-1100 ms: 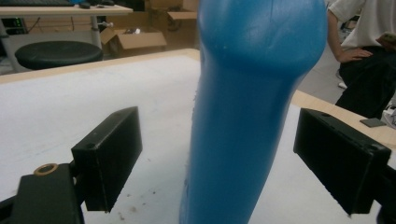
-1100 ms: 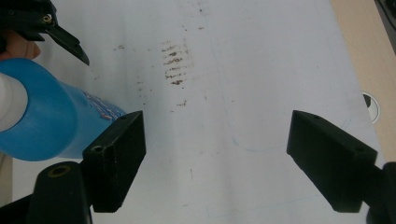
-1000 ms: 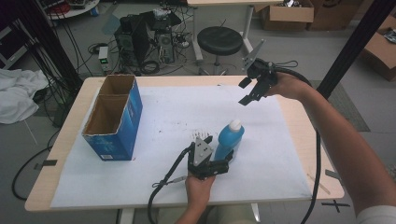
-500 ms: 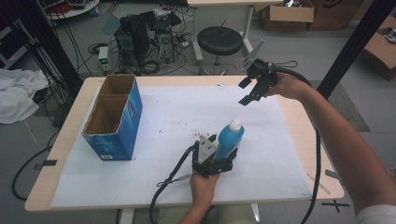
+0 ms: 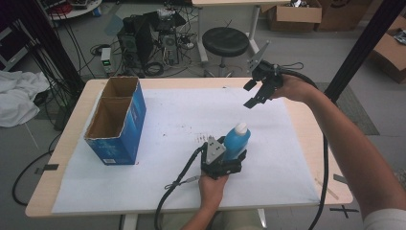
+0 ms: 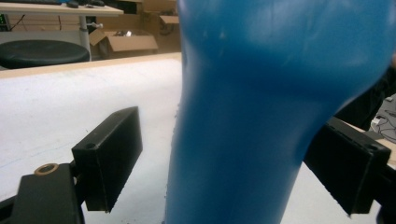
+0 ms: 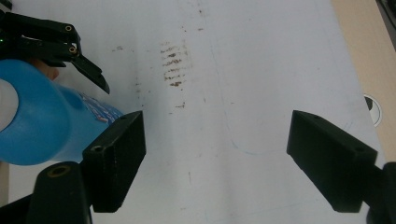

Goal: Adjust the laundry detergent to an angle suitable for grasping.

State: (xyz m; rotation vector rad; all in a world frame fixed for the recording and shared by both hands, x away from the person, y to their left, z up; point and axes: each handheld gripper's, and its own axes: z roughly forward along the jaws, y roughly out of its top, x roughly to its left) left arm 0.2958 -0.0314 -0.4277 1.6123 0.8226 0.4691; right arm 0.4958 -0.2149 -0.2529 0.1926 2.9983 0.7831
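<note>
A blue bottle (image 5: 235, 143) with a white cap stands on the white paper near the table's front middle. My left gripper (image 5: 233, 156) reaches around its lower part from the near side. In the left gripper view the bottle (image 6: 252, 107) is between the jaws. The left pad (image 6: 114, 156) stands apart from it and the right pad (image 6: 348, 168) sits at its edge, so the gripper is open. My right gripper (image 5: 250, 95) hangs in the air over the far right of the table, open, with nothing between its jaws (image 7: 247, 154). Its view looks down on the bottle (image 7: 42, 126) and the left gripper (image 7: 51, 39).
An open blue cardboard box (image 5: 125, 125) with two compartments stands at the table's left. White paper (image 5: 182, 110) with dark smudges (image 7: 173, 65) covers the tabletop. A black stool (image 5: 225, 42) and computer gear stand beyond the far edge. A dark pole (image 5: 361, 43) rises at the right.
My left gripper has shifted slightly right and forward, closer around the bottle. The right gripper has kept still.
</note>
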